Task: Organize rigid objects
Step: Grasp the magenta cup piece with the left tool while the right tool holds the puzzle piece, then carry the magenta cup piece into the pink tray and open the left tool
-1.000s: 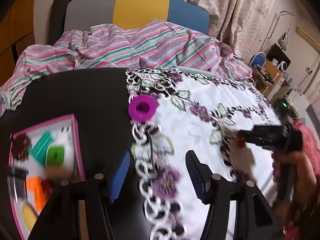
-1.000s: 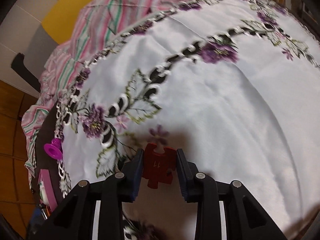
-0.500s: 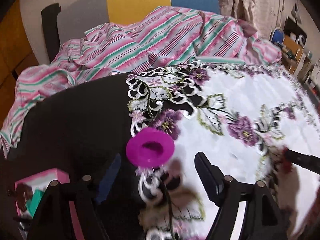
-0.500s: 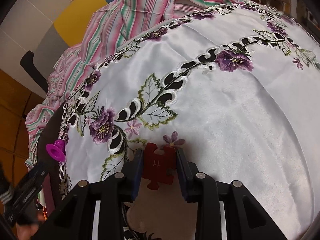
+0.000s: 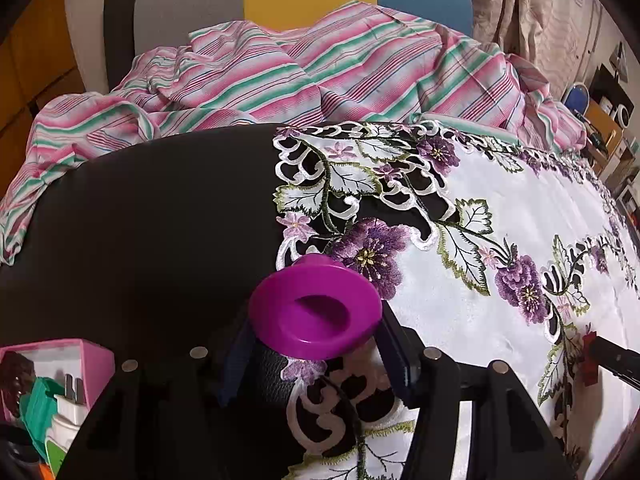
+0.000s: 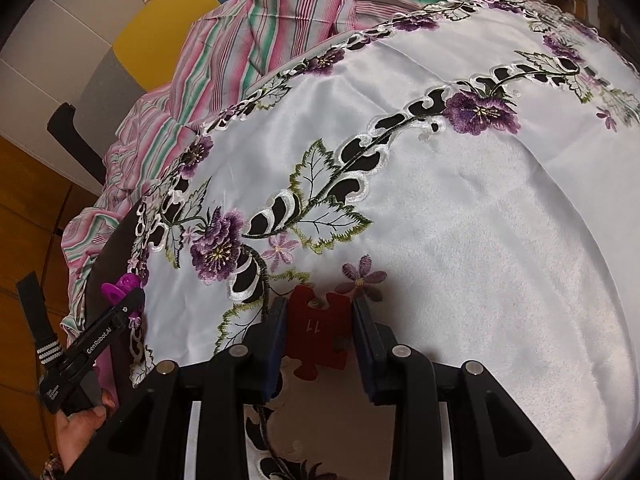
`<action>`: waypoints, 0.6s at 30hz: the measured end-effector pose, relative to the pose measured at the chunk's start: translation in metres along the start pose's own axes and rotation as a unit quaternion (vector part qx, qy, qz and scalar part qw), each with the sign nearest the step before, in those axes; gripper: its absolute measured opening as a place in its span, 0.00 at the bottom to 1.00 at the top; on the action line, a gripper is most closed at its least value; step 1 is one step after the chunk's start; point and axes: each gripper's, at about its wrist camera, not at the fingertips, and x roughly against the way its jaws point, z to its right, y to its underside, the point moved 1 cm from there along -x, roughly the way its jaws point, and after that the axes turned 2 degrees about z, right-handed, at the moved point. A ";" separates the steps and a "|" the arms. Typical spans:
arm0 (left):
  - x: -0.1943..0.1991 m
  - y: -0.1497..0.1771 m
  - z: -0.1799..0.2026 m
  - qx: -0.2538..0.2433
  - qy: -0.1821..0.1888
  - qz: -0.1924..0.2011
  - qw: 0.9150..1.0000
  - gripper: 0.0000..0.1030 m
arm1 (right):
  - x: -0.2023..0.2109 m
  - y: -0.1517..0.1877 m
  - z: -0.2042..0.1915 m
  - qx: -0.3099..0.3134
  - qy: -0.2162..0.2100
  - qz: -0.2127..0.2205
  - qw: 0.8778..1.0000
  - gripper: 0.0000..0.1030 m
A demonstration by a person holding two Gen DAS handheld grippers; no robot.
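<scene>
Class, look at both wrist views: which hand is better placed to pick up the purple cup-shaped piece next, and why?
Left. The left gripper has its jaws closing around the purple piece. The right gripper is already shut on the red puzzle piece, far across the embroidered cloth.

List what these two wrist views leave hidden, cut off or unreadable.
- Pink box, left wrist view: the frame's corner and the left gripper cut off most of its contents.
- Purple funnel-shaped piece, same view: its wide rim hides its lower part, so contact with the pads is unclear.
- Red puzzle piece, right wrist view: the right gripper covers both side edges.
</scene>
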 end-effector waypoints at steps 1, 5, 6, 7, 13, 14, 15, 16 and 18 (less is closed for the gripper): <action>0.001 0.001 -0.001 0.001 0.001 0.001 1.000 0.57 | 0.000 0.000 0.000 0.000 0.000 0.000 1.000 0.32; 0.006 0.007 -0.002 0.007 0.004 0.008 1.000 0.57 | 0.000 0.001 -0.002 0.007 0.004 0.001 1.000 0.32; 0.008 0.009 -0.003 0.005 0.004 0.010 1.000 0.57 | 0.000 0.001 -0.002 0.008 0.005 0.001 1.000 0.32; 0.010 0.011 -0.003 0.003 0.004 0.011 1.000 0.57 | 0.000 0.001 -0.002 0.010 0.006 0.001 1.000 0.32; 0.018 0.022 -0.008 -0.002 0.004 0.015 1.000 0.57 | 0.000 0.001 -0.004 0.018 0.011 0.002 1.000 0.32; 0.021 0.024 -0.008 -0.001 0.006 0.018 1.000 0.57 | 0.000 0.000 -0.005 0.020 0.011 0.002 1.000 0.32; 0.024 0.025 -0.009 -0.001 0.007 0.020 1.000 0.57 | -0.001 0.000 -0.006 0.023 0.012 0.002 1.000 0.32; 0.028 0.027 -0.010 0.001 0.010 0.023 1.000 0.57 | -0.001 0.000 -0.006 0.025 0.012 0.002 1.000 0.31; 0.034 0.030 -0.011 0.007 0.019 0.026 0.999 0.57 | -0.001 0.000 -0.009 0.032 0.014 0.003 0.999 0.31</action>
